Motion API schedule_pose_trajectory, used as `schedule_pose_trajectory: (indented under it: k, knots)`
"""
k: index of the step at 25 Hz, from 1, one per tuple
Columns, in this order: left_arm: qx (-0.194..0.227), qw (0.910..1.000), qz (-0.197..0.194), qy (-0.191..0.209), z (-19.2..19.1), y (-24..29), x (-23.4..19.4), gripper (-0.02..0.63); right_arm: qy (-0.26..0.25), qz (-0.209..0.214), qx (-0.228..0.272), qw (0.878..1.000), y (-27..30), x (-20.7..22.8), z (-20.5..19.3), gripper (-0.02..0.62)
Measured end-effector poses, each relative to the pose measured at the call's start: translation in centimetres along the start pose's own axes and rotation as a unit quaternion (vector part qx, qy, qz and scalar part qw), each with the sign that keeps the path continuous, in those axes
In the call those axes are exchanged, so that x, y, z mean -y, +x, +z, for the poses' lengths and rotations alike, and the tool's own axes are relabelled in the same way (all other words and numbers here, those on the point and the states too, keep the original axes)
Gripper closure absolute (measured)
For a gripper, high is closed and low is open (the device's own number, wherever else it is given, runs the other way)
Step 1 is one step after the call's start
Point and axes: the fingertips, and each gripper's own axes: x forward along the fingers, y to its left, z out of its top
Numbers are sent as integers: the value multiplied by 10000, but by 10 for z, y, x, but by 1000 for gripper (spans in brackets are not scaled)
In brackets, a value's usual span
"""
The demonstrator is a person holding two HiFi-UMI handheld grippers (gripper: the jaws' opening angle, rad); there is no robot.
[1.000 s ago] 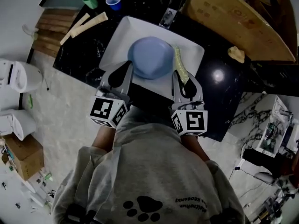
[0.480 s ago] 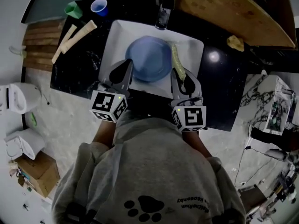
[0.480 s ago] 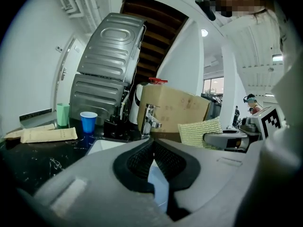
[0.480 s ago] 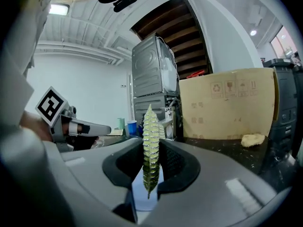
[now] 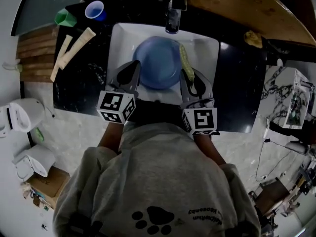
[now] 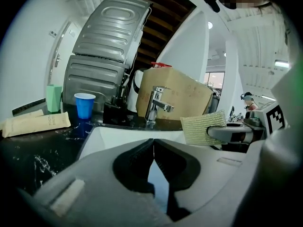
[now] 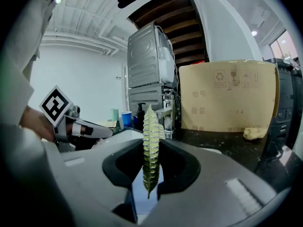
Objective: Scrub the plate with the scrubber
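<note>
**Stage, as judged:** early. Already done: plate point(image 5: 157, 63) lying in the white basin point(image 5: 121, 36), scrubber point(image 7: 150, 126) taken up. Left to do: the scrubbing proper, across the whole plate face. No suds, no running water, no rubbed patch to be seen. Contact between scrubber and plate: impossible to tell from overhead.

**Right gripper** point(image 7: 151, 150): clenched on the scrubber, gripped edge-on and upright between the pads, over the plate's right rim.

**Left gripper** point(image 6: 152, 146): closed tight, pads meeting tip to tip, nothing seen pinched between them. Poised at the plate's left rim, with only blue plate surface glimpsed through the gap below the pads.

**Materials, textures, shapes**
- Plate: round, shallow, smooth, matt blue, filling the middle of the basin.
- Scrubber: thin, flat, rectangular pad, yellow-green, of coarse woven mesh with a ribbed edge. Probably limp and easily bent under pressure.
- Basin: rectangular, smooth white, sunk in a glossy black countertop point(image 5: 84, 83) flecked with pale glints.
- Faucet point(image 5: 173, 19): polished metal, at the basin's far rim.
- Far left: blue cup point(image 5: 95, 10), green cup point(image 5: 64, 18), two flat beige packets point(image 5: 81, 41).
- Far right: brown cardboard box point(image 5: 247, 9) and a crumpled yellowish lump point(image 5: 253, 37).
</note>
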Motion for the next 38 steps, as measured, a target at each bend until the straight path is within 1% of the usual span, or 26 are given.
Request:
schedule_pose_trajectory:
  k: [1, 3, 8, 11, 15, 18, 22, 25, 28, 31, 35, 38]
  knots:
    - [-34, 10000, -9, -12, -2, 4, -4, 601, -7, -14, -34, 10000, 4, 0, -2, 522]
    - [-154, 9999, -38, -38, -7, 11, -10, 569, -14, -40, -112, 9999, 11, 0, -6, 522]
    - [-567, 9982, 80, -151, -24, 25, -29, 550, 6, -137, -365, 9992, 25, 1, -22, 522]
    - [-747, 9964, 139, -363, -34, 33, -39, 485, 35, -197, -481, 9986, 31, 3, -29, 522]
    - [-1049, 9930, 281, -457, -48, 40, -48, 475, 81, -286, -641, 9975, 37, 7, -37, 522]
    - [-1343, 9887, 445, -500, -61, 44, -56, 466, 107, -286, -729, 9969, 42, 8, -41, 522]
    - [-1777, 9804, 593, -606, -80, 51, -62, 466, 96, -293, -852, 9959, 49, 12, -49, 522]
    - [-2116, 9714, 808, -713, -94, 53, -68, 466, 90, -250, -931, 9953, 54, 12, -54, 522]
    - [-2341, 9624, 1031, -914, -104, 54, -77, 466, 97, -210, -939, 9953, 58, 11, -54, 522]
    - [-2581, 9541, 1055, -1090, -116, 56, -80, 466, 67, -162, -855, 9962, 60, 9, -50, 522]
    - [-2880, 9439, 1178, -1107, -133, 58, -85, 468, 88, -138, -809, 9966, 61, 8, -49, 522]
    - [-3070, 9357, 1231, -1230, -144, 59, -89, 468, 114, -168, -828, 9964, 60, 10, -51, 522]
